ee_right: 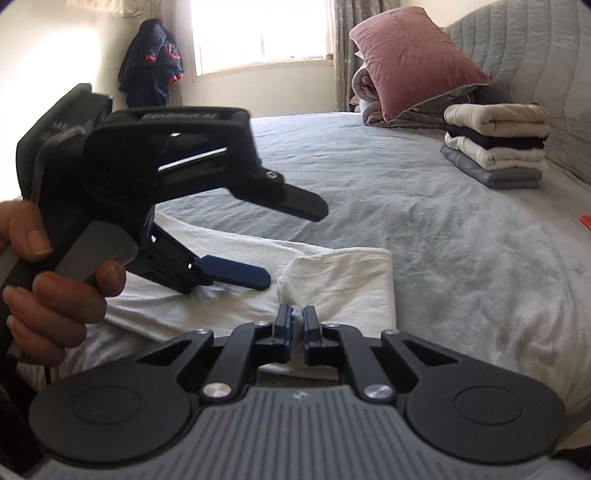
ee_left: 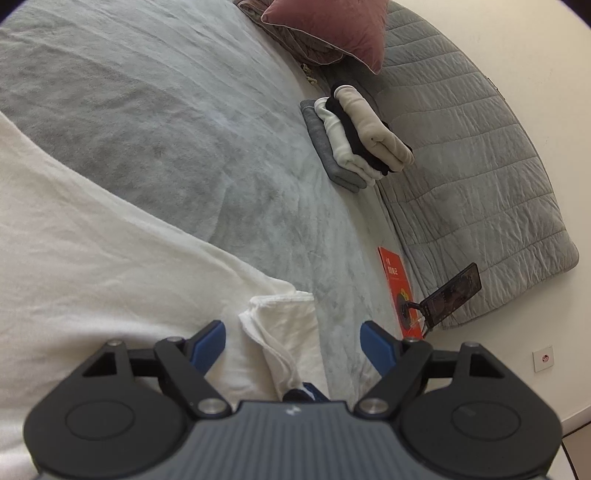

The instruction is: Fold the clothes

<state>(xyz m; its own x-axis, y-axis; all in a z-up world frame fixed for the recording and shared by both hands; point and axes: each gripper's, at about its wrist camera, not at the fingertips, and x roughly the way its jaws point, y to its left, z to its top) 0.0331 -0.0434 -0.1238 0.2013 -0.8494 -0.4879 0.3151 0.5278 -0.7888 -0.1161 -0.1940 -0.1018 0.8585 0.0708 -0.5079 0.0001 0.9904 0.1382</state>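
A home bedroom, it seems: a bed, pink pillow, curtained window.

left wrist cam rides on the left tool, close over the bed, tilted down, facing the headboard; right wrist cam sits low on the right tool, facing the window; both share the white garment and folded stack

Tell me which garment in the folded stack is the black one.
The second from the top of the folded stack: the black garment sits between the cream one on top and a white one, with the grey one lowest.
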